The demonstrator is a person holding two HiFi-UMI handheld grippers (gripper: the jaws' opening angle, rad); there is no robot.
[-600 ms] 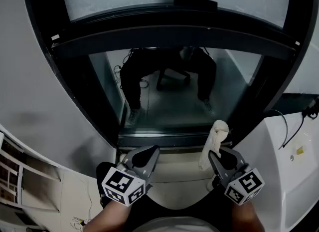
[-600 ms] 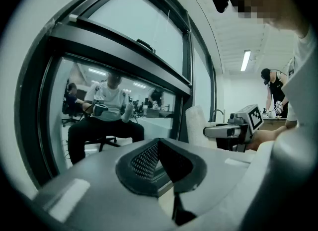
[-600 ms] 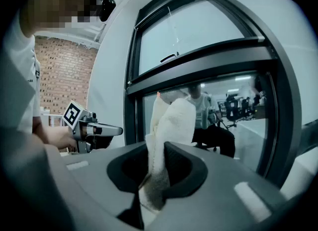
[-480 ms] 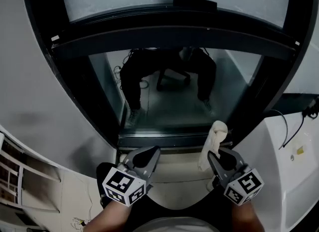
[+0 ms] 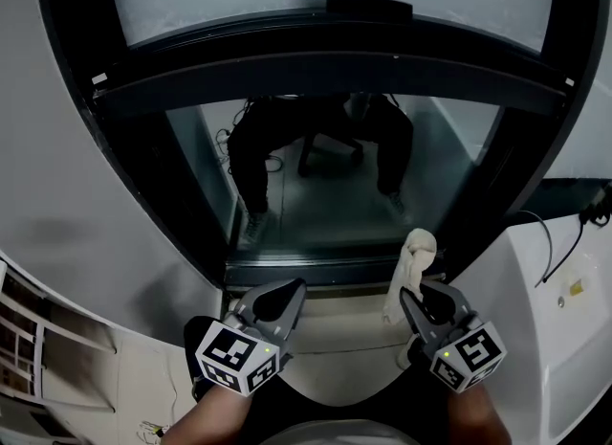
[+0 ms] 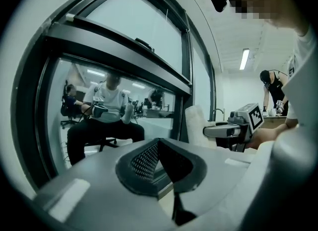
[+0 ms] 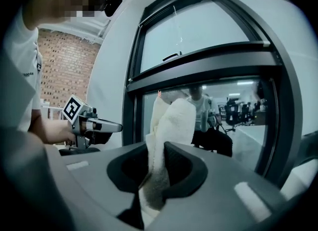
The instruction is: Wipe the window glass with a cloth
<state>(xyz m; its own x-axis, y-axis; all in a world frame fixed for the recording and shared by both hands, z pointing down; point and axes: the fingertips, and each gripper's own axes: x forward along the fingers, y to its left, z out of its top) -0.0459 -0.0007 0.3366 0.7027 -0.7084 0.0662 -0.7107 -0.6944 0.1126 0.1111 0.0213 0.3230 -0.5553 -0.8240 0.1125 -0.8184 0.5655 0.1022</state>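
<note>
Our right gripper (image 5: 422, 301) clamps the cloth (image 5: 414, 259) upright in its jaws, the window glass (image 5: 325, 206) lying just beyond its far tip, while our left gripper (image 5: 276, 301) keeps its jaws closed on nothing.

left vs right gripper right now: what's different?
Load: the right gripper is clamped on a white cloth that stands up past its jaws, while the left gripper holds nothing.
Jaws: the left gripper's meet tip to tip, while the right gripper's are kept apart by the cloth between them.
Shared: both are held low, side by side, pointing at the lower window pane.
</note>
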